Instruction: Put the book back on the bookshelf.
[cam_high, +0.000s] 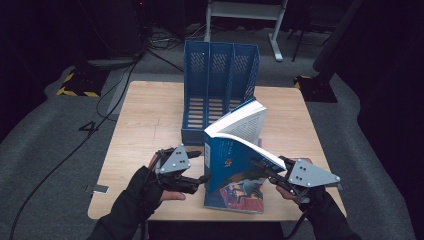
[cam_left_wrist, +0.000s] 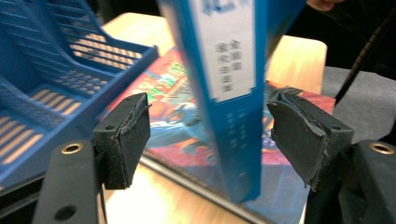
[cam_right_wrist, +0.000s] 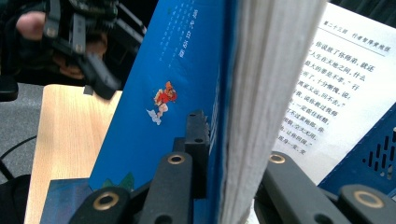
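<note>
High view: upright blue paperback book (cam_high: 235, 155) clamped in right tongs (cam_high: 270, 172) by cover and pages, standing on flat colourful book (cam_high: 235, 197) on wooden counter (cam_high: 145, 120). Left tongs (cam_high: 200, 167) apart, beside spine.

Left gripper view: spine (cam_left_wrist: 233, 93) between open pads (cam_left_wrist: 123, 135), no contact.

Right gripper view: tongs (cam_right_wrist: 219, 186) pinched on cover and page block (cam_right_wrist: 261, 93).

Judged step: handover or steadying. Next: close left on spine, then lift toward blue slotted plastic file rack (cam_high: 220, 75) beyond.

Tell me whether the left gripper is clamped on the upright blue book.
No: the left gripper straddles the blue book with gaps beside both pads.
</note>
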